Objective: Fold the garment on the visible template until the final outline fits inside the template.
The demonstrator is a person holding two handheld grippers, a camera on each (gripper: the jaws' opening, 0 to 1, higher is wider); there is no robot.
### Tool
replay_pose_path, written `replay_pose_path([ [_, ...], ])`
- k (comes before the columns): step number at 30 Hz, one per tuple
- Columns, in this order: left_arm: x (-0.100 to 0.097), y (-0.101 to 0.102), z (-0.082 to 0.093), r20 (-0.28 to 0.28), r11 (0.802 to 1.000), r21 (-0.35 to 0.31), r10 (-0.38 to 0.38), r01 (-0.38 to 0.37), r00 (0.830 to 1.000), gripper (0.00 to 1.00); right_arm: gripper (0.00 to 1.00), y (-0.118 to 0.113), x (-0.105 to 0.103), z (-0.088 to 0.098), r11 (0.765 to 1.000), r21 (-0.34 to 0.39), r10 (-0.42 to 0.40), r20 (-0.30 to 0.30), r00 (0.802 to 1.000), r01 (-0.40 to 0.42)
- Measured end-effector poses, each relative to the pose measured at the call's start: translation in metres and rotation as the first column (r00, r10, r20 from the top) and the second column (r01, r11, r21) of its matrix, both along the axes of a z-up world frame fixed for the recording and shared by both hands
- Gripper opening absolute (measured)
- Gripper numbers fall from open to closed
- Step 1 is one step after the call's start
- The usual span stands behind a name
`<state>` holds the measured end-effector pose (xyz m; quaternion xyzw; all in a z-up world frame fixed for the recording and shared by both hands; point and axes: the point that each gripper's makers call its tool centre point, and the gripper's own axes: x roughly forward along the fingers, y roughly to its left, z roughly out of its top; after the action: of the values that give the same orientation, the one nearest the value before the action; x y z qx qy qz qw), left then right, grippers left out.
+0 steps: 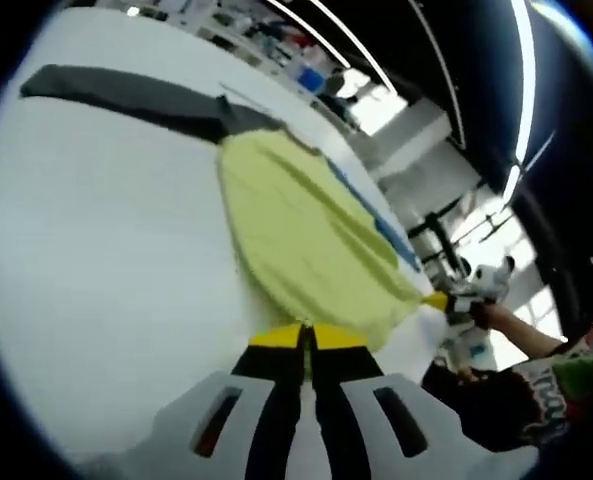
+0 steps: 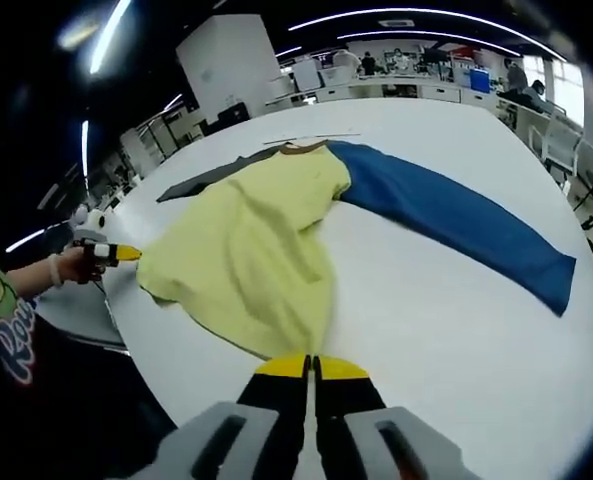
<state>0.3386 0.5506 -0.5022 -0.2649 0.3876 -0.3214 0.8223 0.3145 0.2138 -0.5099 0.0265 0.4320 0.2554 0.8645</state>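
One yellow garment – both grippers, jaws clamped on its hem – one white table.

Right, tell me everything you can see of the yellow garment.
The yellow garment is a pale yellow, soft cloth top, rumpled and partly lifted off the white table. Its collar end lies by a blue strip and a dark grey strip. The right gripper is shut on its near hem. The left gripper is shut on another edge. The cloth is pulled between them and creased.
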Motion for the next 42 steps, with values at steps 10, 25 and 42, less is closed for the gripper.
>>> replay_pose_path([
  [10,0.019,-0.033,-0.013,-0.049,0.994,0.053,-0.092,0.095,0.995,0.0,0.0,-0.001,0.001,-0.002,1.0,0.005,-0.01,0.0,1.0,0.01],
  [25,0.002,0.0,-0.009,-0.114,0.999,0.034,-0.03,0.034,0.993,0.0,0.0,-0.009,0.006,-0.008,1.0,0.007,-0.007,-0.005,1.0,0.007],
  [42,-0.017,0.03,-0.025,-0.172,0.994,0.105,0.042,-0.024,0.984,0.0,0.0,0.0,-0.006,-0.017,1.0,0.028,0.006,-0.064,0.998,-0.004],
])
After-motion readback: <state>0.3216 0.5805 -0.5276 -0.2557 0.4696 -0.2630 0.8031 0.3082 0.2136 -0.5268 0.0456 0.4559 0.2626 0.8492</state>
